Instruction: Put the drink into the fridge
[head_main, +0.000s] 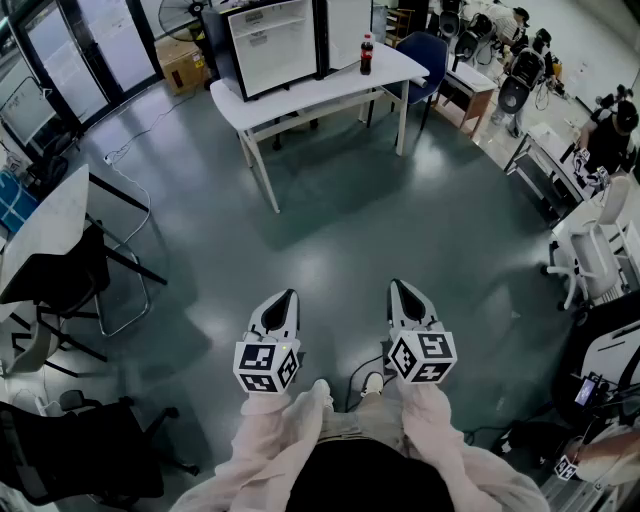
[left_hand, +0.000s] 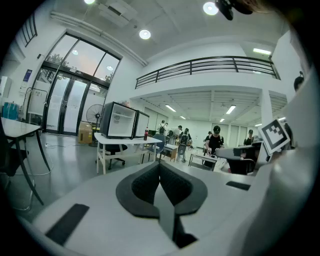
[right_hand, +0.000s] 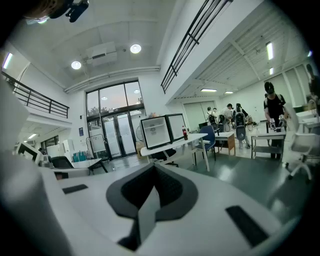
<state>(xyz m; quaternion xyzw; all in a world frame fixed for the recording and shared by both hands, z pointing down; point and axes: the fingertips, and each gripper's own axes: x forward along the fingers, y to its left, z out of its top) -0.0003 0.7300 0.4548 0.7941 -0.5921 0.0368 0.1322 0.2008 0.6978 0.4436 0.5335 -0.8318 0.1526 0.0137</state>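
Dark drink — (far) beyond hand-held gripper

Fridge top beyond upper edge

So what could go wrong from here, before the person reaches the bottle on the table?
1. The bottle is tall and slim and stands near the edge of the table; a bump could tip it off.
2. The left gripper and the right gripper are both shut; they must open before gripping.
3. A cable lies on the floor left of the path; a trip is possible.
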